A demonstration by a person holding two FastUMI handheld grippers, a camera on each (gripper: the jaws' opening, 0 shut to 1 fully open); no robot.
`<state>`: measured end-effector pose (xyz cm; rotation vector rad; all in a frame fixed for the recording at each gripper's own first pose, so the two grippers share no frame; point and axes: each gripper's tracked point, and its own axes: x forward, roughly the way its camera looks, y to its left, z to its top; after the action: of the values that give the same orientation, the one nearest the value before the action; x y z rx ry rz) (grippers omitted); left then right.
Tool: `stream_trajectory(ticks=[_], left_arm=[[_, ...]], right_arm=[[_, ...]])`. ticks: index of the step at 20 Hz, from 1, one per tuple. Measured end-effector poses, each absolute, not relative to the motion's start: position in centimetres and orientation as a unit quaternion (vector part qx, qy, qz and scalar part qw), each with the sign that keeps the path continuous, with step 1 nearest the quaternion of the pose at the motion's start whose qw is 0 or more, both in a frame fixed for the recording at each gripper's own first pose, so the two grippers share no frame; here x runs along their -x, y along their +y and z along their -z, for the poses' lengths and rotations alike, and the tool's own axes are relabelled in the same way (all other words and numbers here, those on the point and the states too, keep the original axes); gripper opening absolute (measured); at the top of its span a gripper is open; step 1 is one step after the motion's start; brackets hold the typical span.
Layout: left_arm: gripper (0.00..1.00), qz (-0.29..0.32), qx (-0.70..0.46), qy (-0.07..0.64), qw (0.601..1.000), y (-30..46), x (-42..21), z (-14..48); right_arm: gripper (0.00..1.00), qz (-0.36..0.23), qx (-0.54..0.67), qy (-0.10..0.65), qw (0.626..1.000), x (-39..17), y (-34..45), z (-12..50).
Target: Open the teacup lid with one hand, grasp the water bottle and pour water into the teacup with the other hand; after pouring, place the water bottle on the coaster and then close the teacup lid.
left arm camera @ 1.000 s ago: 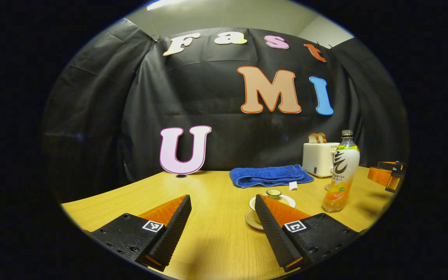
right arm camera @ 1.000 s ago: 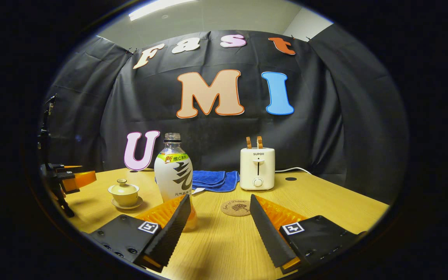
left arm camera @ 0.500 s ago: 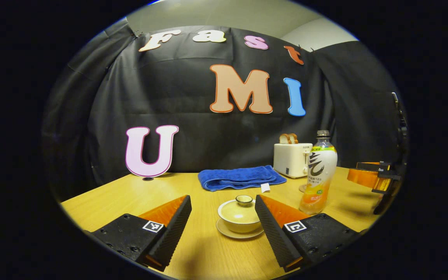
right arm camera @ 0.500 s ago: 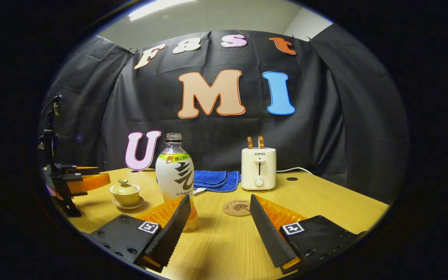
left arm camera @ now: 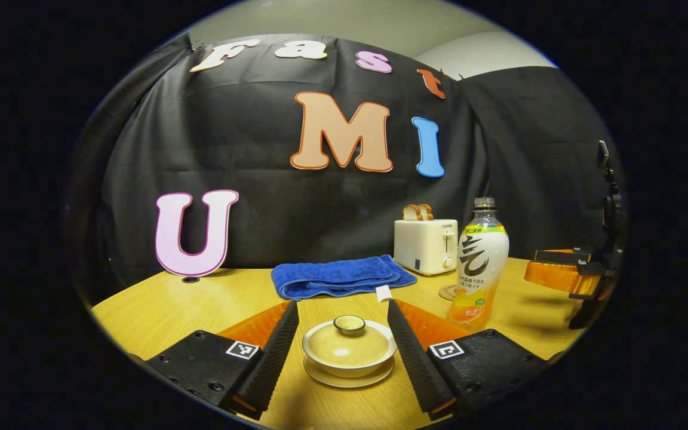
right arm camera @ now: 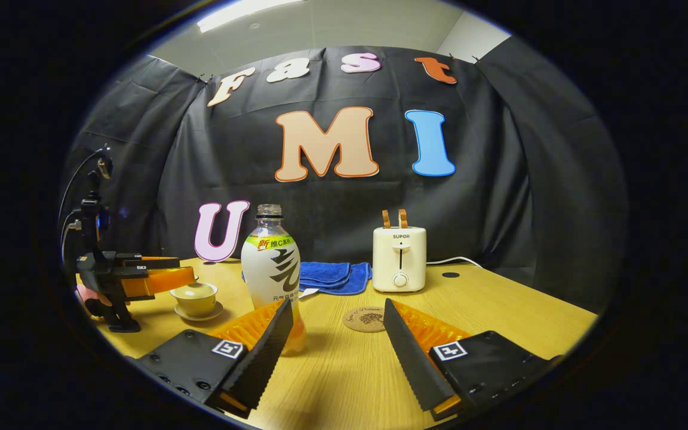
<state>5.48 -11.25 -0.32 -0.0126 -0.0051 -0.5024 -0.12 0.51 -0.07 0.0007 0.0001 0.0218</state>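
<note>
A pale lidded teacup on its saucer stands between the fingers of my left gripper, which is open and touches neither side. The lid's knob points up. In the right gripper view the left gripper reaches over the teacup at lid height. The water bottle, with orange drink at its bottom, stands upright just beyond the left finger of my right gripper, which is open and holds nothing. A round cork coaster lies ahead between its fingers. In the left gripper view the bottle stands right of the cup.
On the wooden table, a white toaster with bread slices stands at the back. A folded blue towel lies left of it. In the left gripper view the right gripper hovers at the far right, beyond the bottle.
My left gripper has swung and moved in on the teacup, which now sits between its fingers instead of off to the right. The right gripper has hardly moved.
</note>
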Motion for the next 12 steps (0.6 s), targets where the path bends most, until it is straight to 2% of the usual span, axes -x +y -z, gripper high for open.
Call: stream_trajectory(ticks=[2, 4, 5, 10, 12], left_arm=[[0.79, 0.256, 0.004, 0.005, 0.967, -11.7, -5.7, 0.6], [0.75, 0.263, 0.0, 0.016, 0.965, -12.0, -5.8, 1.0], [0.74, 0.266, -0.001, 0.022, 0.964, -12.1, -5.9, 1.3], [0.72, 0.279, -0.012, 0.048, 0.959, -12.8, -6.1, 2.0], [0.63, 0.279, -0.012, 0.053, 0.959, -12.9, -6.3, 2.3]], right_arm=[[0.98, -0.012, 0.0, 0.0, 1.0, 0.1, 0.4, 0.0], [0.98, -0.012, 0.0, 0.0, 1.0, 0.1, 0.5, 0.1], [1.0, -0.012, 0.0, 0.0, 1.0, 0.1, 0.5, 0.1], [0.98, -0.012, 0.0, 0.0, 1.0, 0.1, 0.5, 0.1], [0.98, -0.012, 0.0, 0.0, 1.0, 0.0, 0.5, 0.1]])
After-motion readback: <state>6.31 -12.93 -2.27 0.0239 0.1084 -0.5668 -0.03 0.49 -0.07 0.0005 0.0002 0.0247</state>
